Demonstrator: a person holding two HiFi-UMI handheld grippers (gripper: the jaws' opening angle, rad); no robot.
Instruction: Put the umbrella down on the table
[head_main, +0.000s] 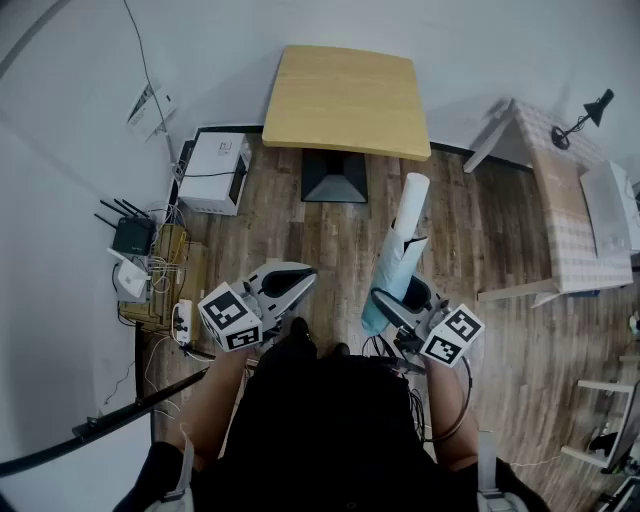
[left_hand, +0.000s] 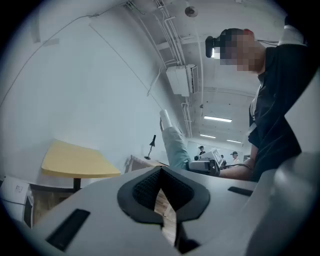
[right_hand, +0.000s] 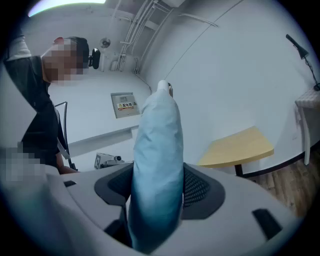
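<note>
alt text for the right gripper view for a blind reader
The right gripper has its jaws closed on a folded light-blue umbrella that points away from the camera. Beyond it, a yellow-topped table stands by a white wall; the person is at left.

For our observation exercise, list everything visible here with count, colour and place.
umbrella: one, light blue, folded, in the right gripper
table: one, pale wood top, ahead by the wall
box: one, white, floor left of the table
router: one, black, by the left wall
lamp: one, black, on the checked desk, right
left gripper: one, grey, jaws shut, empty
right gripper: one, grey, jaws shut on the umbrella
</note>
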